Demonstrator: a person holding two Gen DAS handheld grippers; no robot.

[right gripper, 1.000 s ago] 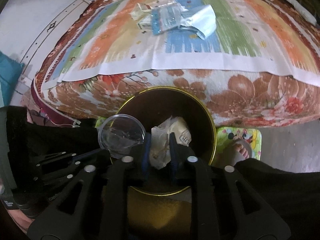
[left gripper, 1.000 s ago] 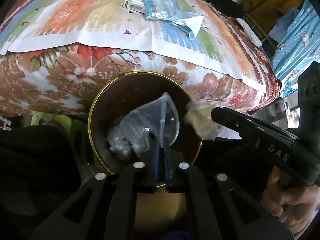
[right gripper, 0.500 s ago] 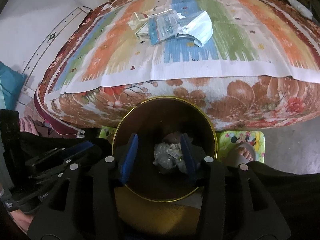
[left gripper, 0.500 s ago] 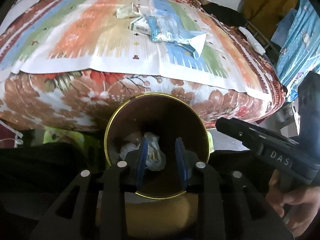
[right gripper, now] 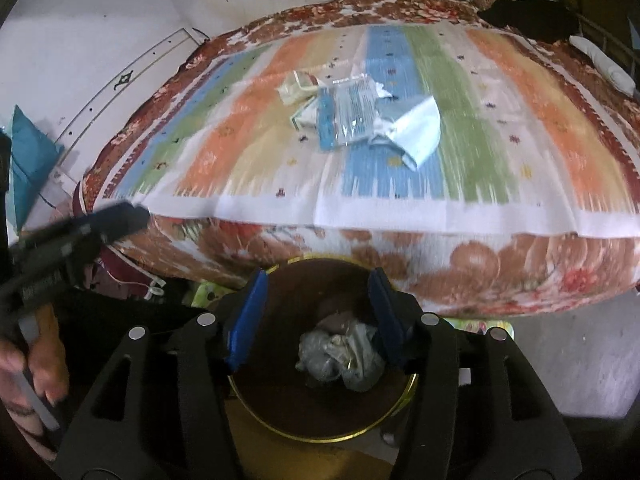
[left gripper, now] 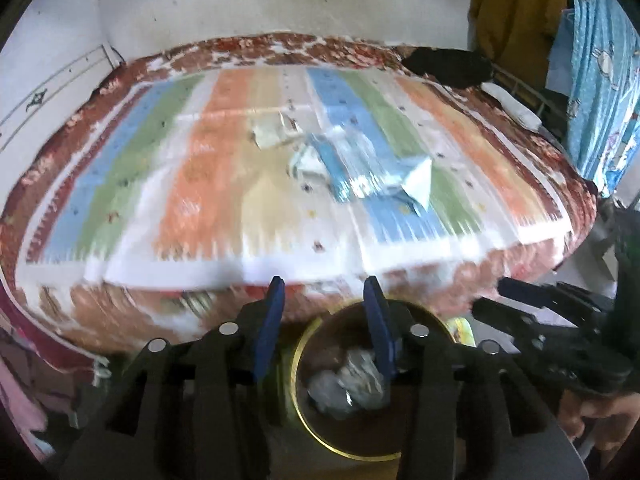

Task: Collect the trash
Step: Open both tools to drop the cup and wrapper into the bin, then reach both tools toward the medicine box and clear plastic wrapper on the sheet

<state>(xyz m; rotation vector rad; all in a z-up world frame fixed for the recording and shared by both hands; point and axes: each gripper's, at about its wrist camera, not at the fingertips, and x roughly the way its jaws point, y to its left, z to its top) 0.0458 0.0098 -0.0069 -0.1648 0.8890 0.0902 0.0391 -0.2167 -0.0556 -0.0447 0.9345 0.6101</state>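
Right wrist view gives us the clearest look at the trash: a crumpled clear wrapper and paper wad (right gripper: 340, 354) lie at the bottom of the round brown bin with a gold rim (right gripper: 320, 437), which stands on the floor just beside the near edge of the bed. More trash is left on the striped blanket (right gripper: 472, 92), clustered near its middle: a blue-edged clear packet (right gripper: 346, 116), a white folded paper (right gripper: 420, 130) touching it, and a small carton (right gripper: 298, 86) beside them. Our right gripper (right gripper: 318, 308) hangs over the bin, its jaws having just been opening, parted with nothing between them; our left gripper (left gripper: 326, 322) likewise has just been opening and holds nothing. We judge one drop finished and the next pick due: both grippers must go up over the mattress edge to the cluster and close on thin, flat pieces that may slip or drag the blanket. A black cloth (right gripper: 528, 16) and a white roll (right gripper: 604, 64) sit far off at the corner, out of the way.
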